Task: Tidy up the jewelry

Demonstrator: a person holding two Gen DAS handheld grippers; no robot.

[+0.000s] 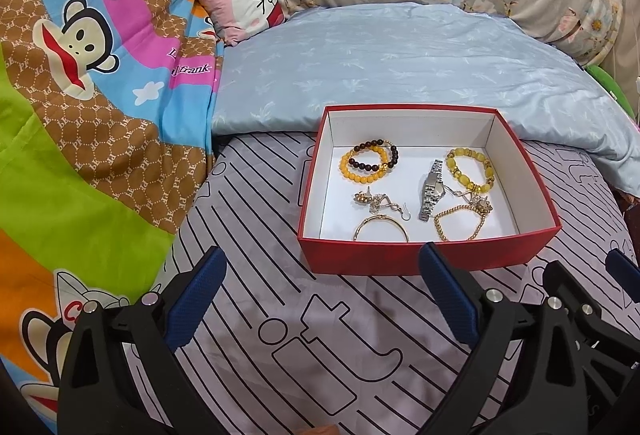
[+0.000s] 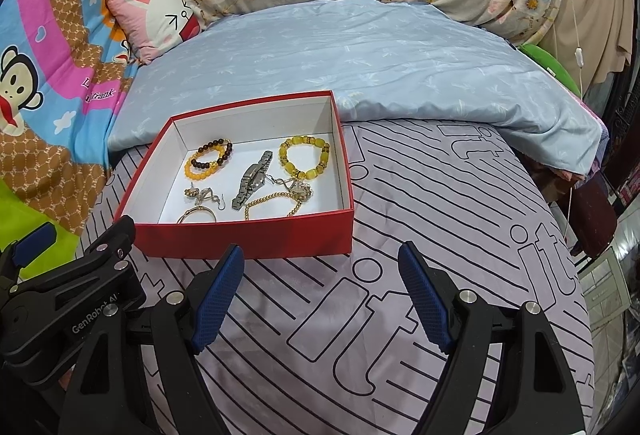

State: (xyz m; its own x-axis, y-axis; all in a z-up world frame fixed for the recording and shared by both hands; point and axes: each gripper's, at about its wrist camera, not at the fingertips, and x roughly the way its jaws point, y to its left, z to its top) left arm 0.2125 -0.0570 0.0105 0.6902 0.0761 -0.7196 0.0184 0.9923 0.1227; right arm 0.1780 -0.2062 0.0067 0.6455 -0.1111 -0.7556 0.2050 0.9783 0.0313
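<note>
Here both grippers hover low over the striped bedsheet, empty and apart from everything: the left gripper has its blue-padded jaws spread wide with only sheet between them, and the right gripper stands just as wide, also holding nothing. Just beyond the fingertips sits the red box, lidless with a white inside, resting on the sheet. In it lie an orange bead bracelet overlapped by a dark bead bracelet at the far left, a yellow bead bracelet at the far right, a silver watch between them, a gold chain bracelet and a thin gold bangle near the front wall, and a small tangle of earrings. Behind the box lies a pale blue quilt, with a cartoon monkey blanket to the left.
</note>
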